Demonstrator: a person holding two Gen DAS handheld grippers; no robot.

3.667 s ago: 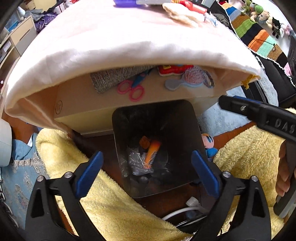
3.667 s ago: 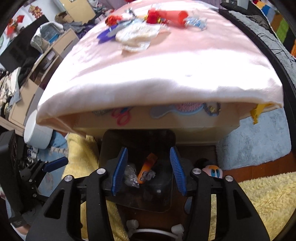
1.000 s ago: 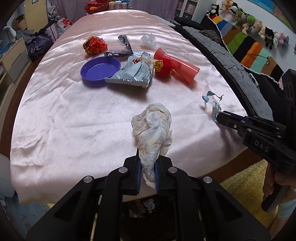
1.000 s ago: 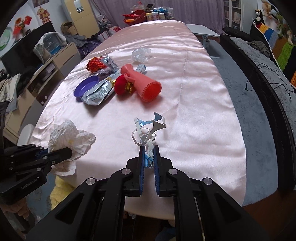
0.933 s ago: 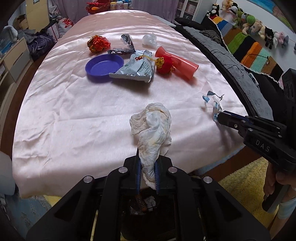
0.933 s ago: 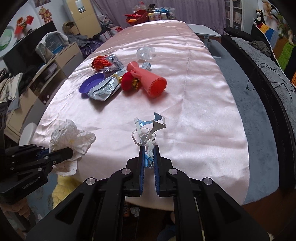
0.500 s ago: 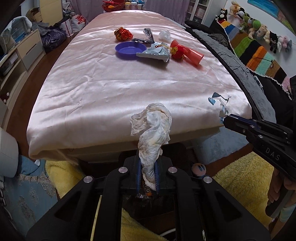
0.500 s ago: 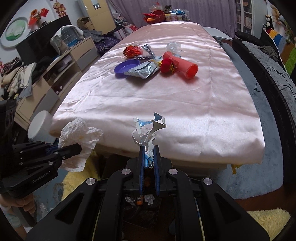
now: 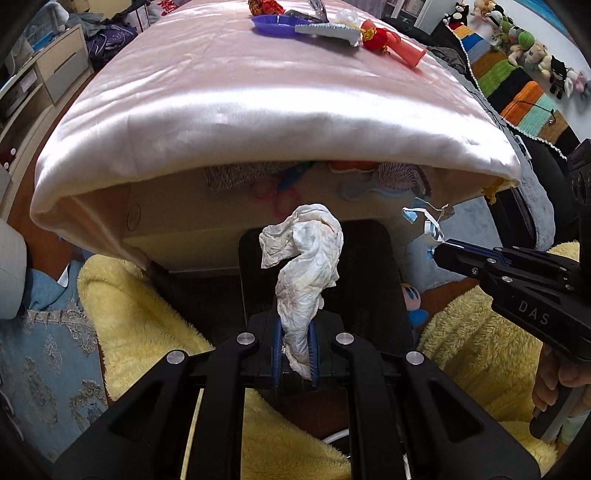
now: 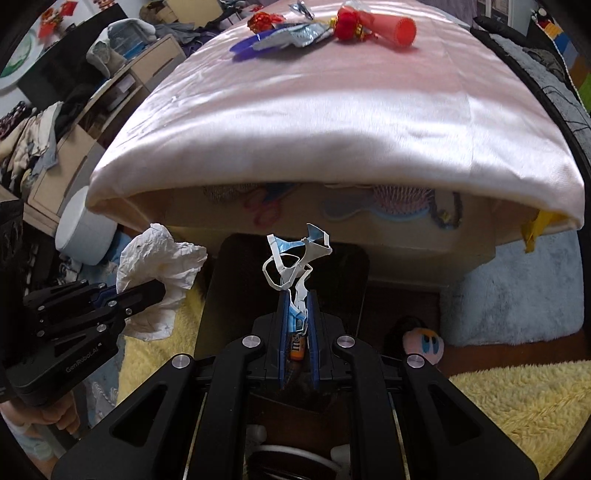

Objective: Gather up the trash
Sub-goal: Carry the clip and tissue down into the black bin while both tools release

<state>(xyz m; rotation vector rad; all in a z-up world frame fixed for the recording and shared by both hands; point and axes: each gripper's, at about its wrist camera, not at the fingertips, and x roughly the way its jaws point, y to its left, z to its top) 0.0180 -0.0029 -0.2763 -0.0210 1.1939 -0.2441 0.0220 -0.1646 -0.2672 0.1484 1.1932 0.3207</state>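
Observation:
My left gripper (image 9: 294, 345) is shut on a crumpled white tissue (image 9: 308, 269) and holds it above the dark trash bin (image 9: 373, 295) on the floor by the table's near edge. My right gripper (image 10: 296, 325) is shut on a torn blue-and-white wrapper (image 10: 295, 266), also above the bin (image 10: 236, 295). An orange packet (image 10: 296, 347) lies inside the bin. The tissue also shows at the left of the right wrist view (image 10: 159, 273), and the wrapper at the right of the left wrist view (image 9: 424, 221).
The pink-clothed table (image 9: 277, 96) carries a purple plate (image 9: 273, 26), a silver packet (image 9: 328, 31), a red ornament (image 9: 376, 37) and a red cup (image 10: 395, 26) at its far end. A yellow fluffy rug (image 9: 140, 306) and a plush toy (image 10: 423, 341) flank the bin.
Both grippers have pulled back from the tabletop and dropped below its near edge, carrying the tissue and the wrapper. They now hang over the bin.

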